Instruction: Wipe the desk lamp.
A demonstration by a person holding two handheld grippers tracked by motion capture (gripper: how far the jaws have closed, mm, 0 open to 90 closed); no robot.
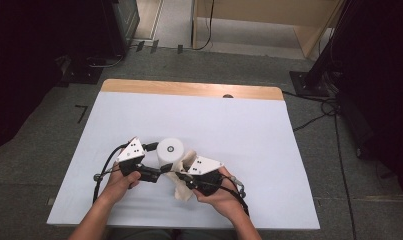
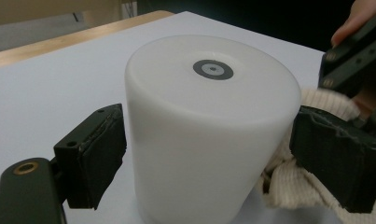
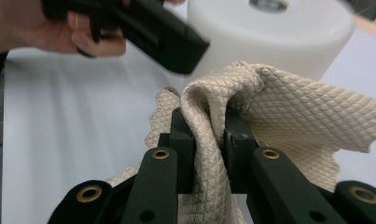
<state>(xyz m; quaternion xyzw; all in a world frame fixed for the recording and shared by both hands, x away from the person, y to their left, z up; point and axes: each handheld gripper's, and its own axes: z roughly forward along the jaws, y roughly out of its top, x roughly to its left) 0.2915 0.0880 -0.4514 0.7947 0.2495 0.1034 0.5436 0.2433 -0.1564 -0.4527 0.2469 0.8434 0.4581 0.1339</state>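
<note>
From the high view, the left gripper (image 1: 161, 170) and right gripper (image 1: 181, 176) meet near the table's (image 1: 239, 135) front edge, the white cylinder (image 1: 170, 149) just beyond their tips and the cream cloth (image 1: 181, 192) beneath the right one. In the left gripper view, the cylinder (image 2: 209, 135) stands upright between the jaws; both pads sit just off its sides, apart; the cloth (image 2: 293, 182) lies by the right-hand jaw. In the right gripper view, the jaws are clamped on a fold of the cloth (image 3: 251, 112); the cylinder (image 3: 269, 37) stands just past it.
</note>
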